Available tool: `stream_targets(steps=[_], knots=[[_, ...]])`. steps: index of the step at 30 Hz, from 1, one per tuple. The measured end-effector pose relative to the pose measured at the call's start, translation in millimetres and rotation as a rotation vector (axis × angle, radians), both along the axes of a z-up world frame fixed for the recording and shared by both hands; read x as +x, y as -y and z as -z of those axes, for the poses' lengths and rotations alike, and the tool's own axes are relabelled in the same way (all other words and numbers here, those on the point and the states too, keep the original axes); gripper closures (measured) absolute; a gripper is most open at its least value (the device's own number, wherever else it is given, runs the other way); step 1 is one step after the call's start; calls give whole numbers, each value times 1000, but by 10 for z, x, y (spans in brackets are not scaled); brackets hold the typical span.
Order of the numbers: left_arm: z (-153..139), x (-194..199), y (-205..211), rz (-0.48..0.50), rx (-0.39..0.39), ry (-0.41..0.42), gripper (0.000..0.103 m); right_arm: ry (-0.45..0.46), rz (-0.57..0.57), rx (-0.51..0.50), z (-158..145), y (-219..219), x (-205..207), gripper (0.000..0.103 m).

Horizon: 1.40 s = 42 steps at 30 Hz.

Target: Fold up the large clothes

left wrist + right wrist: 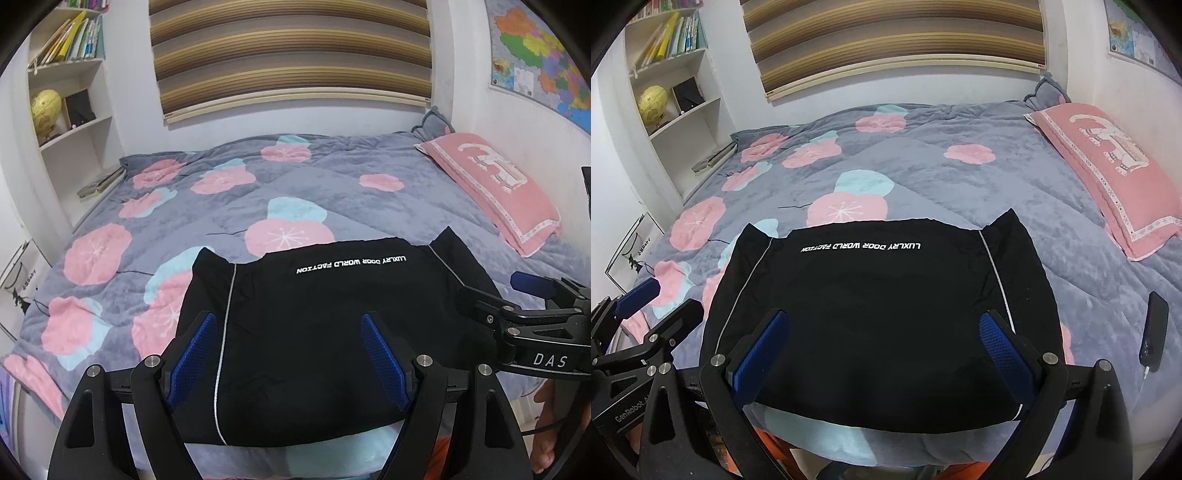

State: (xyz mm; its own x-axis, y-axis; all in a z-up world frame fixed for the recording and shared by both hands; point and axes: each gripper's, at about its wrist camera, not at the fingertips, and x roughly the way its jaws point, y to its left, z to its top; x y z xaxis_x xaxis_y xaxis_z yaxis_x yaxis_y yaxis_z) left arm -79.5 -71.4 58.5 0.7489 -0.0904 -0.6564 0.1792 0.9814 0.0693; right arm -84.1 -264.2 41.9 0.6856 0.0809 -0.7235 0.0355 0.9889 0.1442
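A black garment (325, 317) with white lettering and thin grey piping lies folded into a rectangle near the front edge of the bed; it also shows in the right wrist view (879, 314). My left gripper (288, 325) is open and empty, held above the garment's near left part. My right gripper (886, 325) is open and empty above the garment's near middle. In the left wrist view the right gripper (517, 295) shows at the right edge. In the right wrist view the left gripper (653, 306) shows at the left edge.
The bed carries a grey quilt (258, 192) with pink and teal flowers. A pink pillow (491, 184) lies at the right. A black phone (1154, 332) with a cable lies on the quilt right of the garment. A white bookshelf (70, 92) stands at the left wall.
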Motion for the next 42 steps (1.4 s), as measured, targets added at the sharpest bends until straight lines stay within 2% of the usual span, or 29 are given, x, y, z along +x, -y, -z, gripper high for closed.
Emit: stream_targets(steps=[20, 42], knots=[[-40, 2, -95, -37, -6, 24, 22, 88, 40, -192, -158, -166, -102, 0], [-42, 12, -48, -39, 3, 25, 22, 105, 40, -248, -176, -185, -85, 0]])
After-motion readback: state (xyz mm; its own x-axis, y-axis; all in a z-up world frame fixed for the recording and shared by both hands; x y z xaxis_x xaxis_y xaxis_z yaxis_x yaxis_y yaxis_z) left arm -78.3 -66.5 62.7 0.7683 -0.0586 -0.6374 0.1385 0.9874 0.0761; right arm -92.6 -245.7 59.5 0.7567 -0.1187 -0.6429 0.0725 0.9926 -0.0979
